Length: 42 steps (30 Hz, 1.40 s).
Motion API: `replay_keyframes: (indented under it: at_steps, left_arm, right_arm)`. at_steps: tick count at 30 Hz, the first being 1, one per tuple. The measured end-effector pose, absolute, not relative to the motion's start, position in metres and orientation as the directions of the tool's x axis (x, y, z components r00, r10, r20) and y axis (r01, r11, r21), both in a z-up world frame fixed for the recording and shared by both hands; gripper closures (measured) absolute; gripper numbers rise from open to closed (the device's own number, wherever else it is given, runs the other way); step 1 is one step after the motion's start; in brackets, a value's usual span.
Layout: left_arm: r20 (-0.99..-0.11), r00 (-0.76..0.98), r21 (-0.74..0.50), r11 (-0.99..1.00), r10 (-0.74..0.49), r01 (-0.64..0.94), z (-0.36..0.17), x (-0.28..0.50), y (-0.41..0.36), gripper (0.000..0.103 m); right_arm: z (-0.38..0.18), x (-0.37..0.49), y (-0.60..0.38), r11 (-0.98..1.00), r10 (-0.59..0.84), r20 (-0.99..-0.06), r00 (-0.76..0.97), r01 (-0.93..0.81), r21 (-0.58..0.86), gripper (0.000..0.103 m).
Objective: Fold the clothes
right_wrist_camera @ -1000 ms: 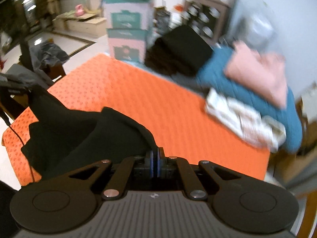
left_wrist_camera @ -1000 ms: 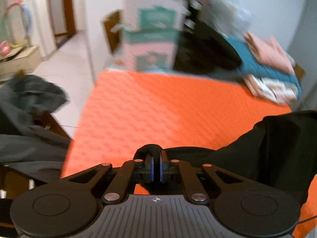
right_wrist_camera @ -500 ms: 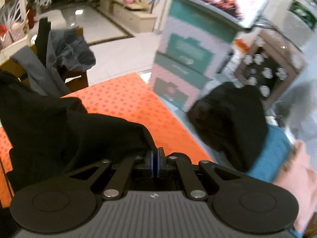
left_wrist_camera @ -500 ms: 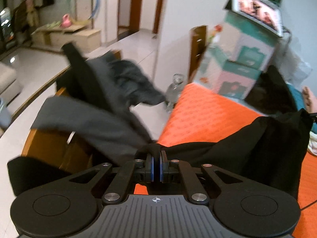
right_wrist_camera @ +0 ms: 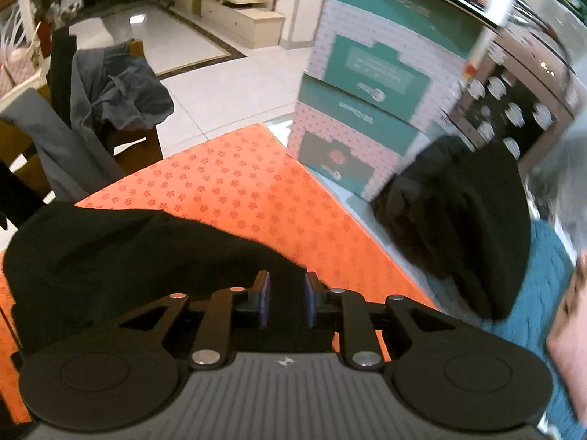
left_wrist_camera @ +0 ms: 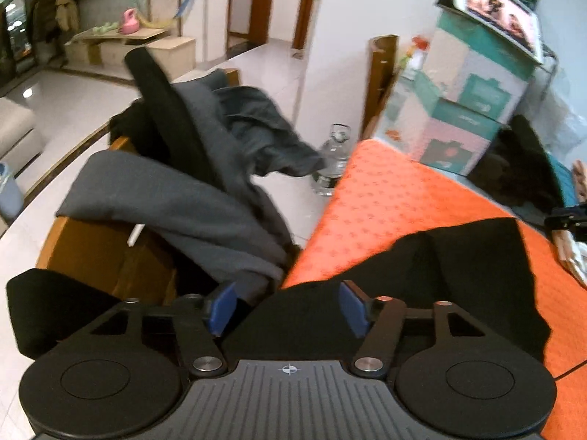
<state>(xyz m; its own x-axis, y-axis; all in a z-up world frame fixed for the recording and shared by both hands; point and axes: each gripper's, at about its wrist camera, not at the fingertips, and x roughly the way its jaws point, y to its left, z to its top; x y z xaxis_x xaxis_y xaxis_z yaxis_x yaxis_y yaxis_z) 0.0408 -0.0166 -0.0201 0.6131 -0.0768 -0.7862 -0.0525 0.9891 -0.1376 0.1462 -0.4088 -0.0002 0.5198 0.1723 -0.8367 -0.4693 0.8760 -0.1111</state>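
A black garment (left_wrist_camera: 458, 267) lies spread on the orange mat (left_wrist_camera: 389, 198). My left gripper (left_wrist_camera: 288, 306) is open wide at the garment's near-left edge, and the cloth runs loosely between the blue pads (left_wrist_camera: 220, 310) without being pinched. In the right wrist view the same black garment (right_wrist_camera: 110, 249) stretches to the left over the orange mat (right_wrist_camera: 227, 190). My right gripper (right_wrist_camera: 287, 300) is open by a narrow gap. Black cloth sits between its pads (right_wrist_camera: 265, 302), which are apart from it. The tip of the right gripper (left_wrist_camera: 567, 216) shows at the far right.
A wooden chair (left_wrist_camera: 99, 249) draped with grey clothes (left_wrist_camera: 190, 198) stands left of the mat, with a water bottle (left_wrist_camera: 332, 163) beside it. Stacked teal-and-pink boxes (right_wrist_camera: 367, 110) stand behind the mat. A dark folded pile (right_wrist_camera: 469, 220) rests on a teal blanket (right_wrist_camera: 543, 293).
Both grippers were shut on the black garment and have now opened, the left wide and the right slightly. The garment has dropped onto the mat. Both views have swung left.
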Motion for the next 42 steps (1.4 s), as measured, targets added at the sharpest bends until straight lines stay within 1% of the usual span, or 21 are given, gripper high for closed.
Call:
replay_keyframes:
  at_steps: [4,9,14,17,20,22,25,28,32,34,38,40,41,42]
  left_arm:
    - [-0.786,0.604,-0.164,0.986,-0.132,0.002,-0.017,0.034,-0.040,0.033]
    - [-0.801,0.565,-0.184,0.980,-0.197,0.081,-0.026,0.020,-0.076,0.030]
    - [-0.823,0.503,-0.209,0.964,-0.264,0.164,-0.043,0.003,-0.109,0.027]
    - [-0.835,0.468,-0.214,0.954,-0.290,0.209,-0.054,-0.010,-0.126,0.024]
    - [-0.849,0.441,-0.202,0.949,-0.292,0.240,-0.065,-0.021,-0.136,0.023]
    - [-0.860,0.422,-0.194,0.949,-0.286,0.248,-0.072,-0.027,-0.140,0.023]
    - [-0.873,0.403,-0.187,0.951,-0.276,0.246,-0.080,-0.033,-0.140,0.023]
    - [-0.883,0.387,-0.181,0.953,-0.266,0.243,-0.086,-0.038,-0.138,0.023]
    - [-0.889,0.376,-0.176,0.952,-0.263,0.250,-0.090,-0.041,-0.132,0.023]
    - [-0.890,0.370,-0.174,0.949,-0.265,0.261,-0.091,-0.041,-0.129,0.022]
    - [-0.892,0.354,-0.179,0.939,-0.280,0.292,-0.094,-0.043,-0.126,0.022]
    - [-0.892,0.343,-0.185,0.931,-0.293,0.313,-0.094,-0.044,-0.124,0.019]
    - [-0.892,0.339,-0.186,0.927,-0.298,0.327,-0.095,-0.045,-0.124,0.018]
    - [-0.892,0.334,-0.187,0.922,-0.304,0.340,-0.095,-0.047,-0.124,0.017]
  right_arm:
    - [0.003,0.111,-0.437,0.906,0.187,-0.840,0.509,-0.420,-0.053,0.075]
    - [-0.004,0.057,-0.469,0.932,0.182,-0.856,0.483,-0.363,-0.007,0.068]
    - [-0.025,-0.004,-0.488,0.954,0.194,-0.869,0.455,-0.295,0.059,0.063]
    - [-0.039,-0.040,-0.489,0.959,0.209,-0.876,0.434,-0.265,0.097,0.056]
    - [-0.053,-0.071,-0.483,0.958,0.245,-0.879,0.409,-0.243,0.154,0.052]
    - [-0.064,-0.087,-0.474,0.953,0.267,-0.883,0.386,-0.241,0.183,0.046]
    - [-0.081,-0.109,-0.458,0.946,0.297,-0.888,0.351,-0.237,0.223,0.040]
    - [-0.097,-0.122,-0.440,0.939,0.317,-0.894,0.317,-0.240,0.248,0.034]
    - [-0.108,-0.127,-0.421,0.929,0.351,-0.890,0.292,-0.224,0.293,0.031]
    - [-0.112,-0.126,-0.412,0.926,0.361,-0.889,0.283,-0.224,0.304,0.027]
    - [-0.120,-0.123,-0.398,0.923,0.371,-0.887,0.276,-0.215,0.320,0.027]
    - [-0.124,-0.121,-0.392,0.922,0.375,-0.885,0.274,-0.206,0.327,0.027]
    - [-0.126,-0.120,-0.389,0.922,0.378,-0.885,0.273,-0.202,0.331,0.029]
    - [-0.127,-0.121,-0.386,0.921,0.380,-0.882,0.278,-0.196,0.335,0.034]
